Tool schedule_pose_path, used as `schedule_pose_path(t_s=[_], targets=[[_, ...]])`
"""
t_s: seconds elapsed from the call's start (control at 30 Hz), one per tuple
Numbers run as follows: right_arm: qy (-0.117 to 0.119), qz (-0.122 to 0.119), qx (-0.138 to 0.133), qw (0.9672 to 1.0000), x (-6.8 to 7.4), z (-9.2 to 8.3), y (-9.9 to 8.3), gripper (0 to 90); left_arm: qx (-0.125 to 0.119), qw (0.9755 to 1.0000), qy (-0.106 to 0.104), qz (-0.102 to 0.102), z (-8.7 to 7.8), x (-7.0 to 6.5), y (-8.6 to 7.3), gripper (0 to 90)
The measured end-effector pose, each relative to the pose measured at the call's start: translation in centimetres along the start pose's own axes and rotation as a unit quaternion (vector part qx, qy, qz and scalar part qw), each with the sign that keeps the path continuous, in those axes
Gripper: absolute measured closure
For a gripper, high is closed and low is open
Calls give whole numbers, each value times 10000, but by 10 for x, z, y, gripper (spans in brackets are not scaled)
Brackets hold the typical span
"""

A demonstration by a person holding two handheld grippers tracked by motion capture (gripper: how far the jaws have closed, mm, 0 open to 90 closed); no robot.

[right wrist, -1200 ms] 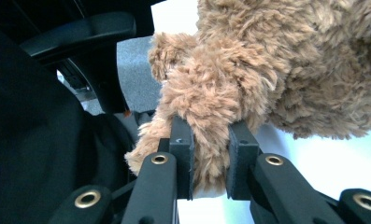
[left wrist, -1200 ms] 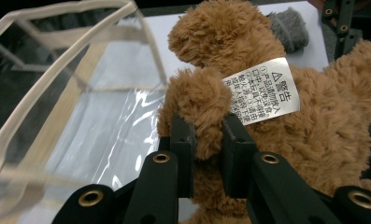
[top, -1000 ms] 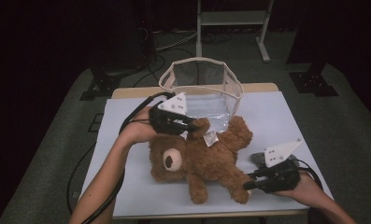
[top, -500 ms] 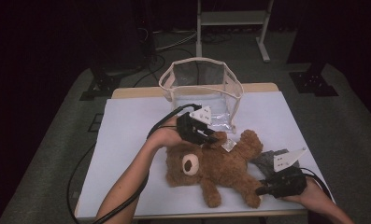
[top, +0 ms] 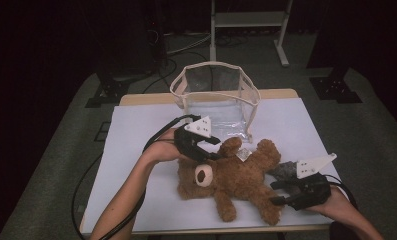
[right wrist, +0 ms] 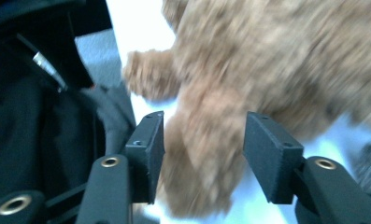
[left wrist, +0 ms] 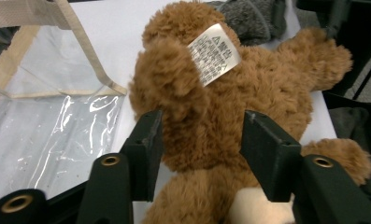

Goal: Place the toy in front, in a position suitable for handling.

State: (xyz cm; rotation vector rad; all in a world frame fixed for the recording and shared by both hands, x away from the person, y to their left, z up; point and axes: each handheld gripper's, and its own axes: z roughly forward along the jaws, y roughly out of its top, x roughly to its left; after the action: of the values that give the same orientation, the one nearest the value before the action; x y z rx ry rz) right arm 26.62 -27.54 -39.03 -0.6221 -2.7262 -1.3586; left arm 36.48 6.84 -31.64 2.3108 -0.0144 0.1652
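The right tool (right wrist: 199, 156) has just been opening its two black jaws, and a blurred brown leg of the teddy bear (right wrist: 206, 154) lies between them, apart from the right-hand pad. Beyond it lies the bear's body on the white worktop (right wrist: 136, 28); dark fabric lies left.

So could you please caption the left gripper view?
Hand-held gripper straddling a brown teddy bear beside a clear bag.

One teddy bear (top: 236, 177) lies on the table (top: 136, 130). One clear bag (top: 217, 100) sits at twelve o'clock, one grey cloth (top: 284, 170) at three.
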Motion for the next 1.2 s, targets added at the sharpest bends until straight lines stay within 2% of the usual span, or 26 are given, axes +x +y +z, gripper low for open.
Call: schedule_pose_path(t_s=[0.13, 0.23, 0.27, 0.4, 0.53, 0.77, 0.97, 1.13, 1.2], targets=[[-191, -149, -151, 9996, -1, 7, 16, 431, -37, 10000, -11, -13, -5, -6, -11, 438], [-312, -339, -159, 9988, 1, 17, 24, 409, -52, 10000, -13, -28, -8, -11, -17, 406], [-379, -417, -129, 9983, 2, 23, 27, 409, -59, 10000, 5, -26, -11, -17, -25, 400], [-540, -566, -47, 9969, 2, 33, 31, 401, -66, 10000, 48, -46, -17, -26, -38, 357], [-734, -701, -55, 9948, -2, 36, 33, 366, -101, 9998, 102, -115, -17, -33, -52, 286], [-959, -789, -41, 9922, -9, 41, 32, 338, 1, 9994, 234, -239, -3, -32, -70, 192], [-977, -699, -46, 9928, -14, 43, 33, 337, -79, 9991, 336, -263, 5, -29, -74, 177], [-949, -664, 8, 9933, -17, 48, 35, 347, 19, 9987, 442, -235, 14, -30, -75, 167], [-924, -638, 22, 9937, -19, 50, 36, 366, 17, 9985, 503, -232, 15, -30, -76, 216]])
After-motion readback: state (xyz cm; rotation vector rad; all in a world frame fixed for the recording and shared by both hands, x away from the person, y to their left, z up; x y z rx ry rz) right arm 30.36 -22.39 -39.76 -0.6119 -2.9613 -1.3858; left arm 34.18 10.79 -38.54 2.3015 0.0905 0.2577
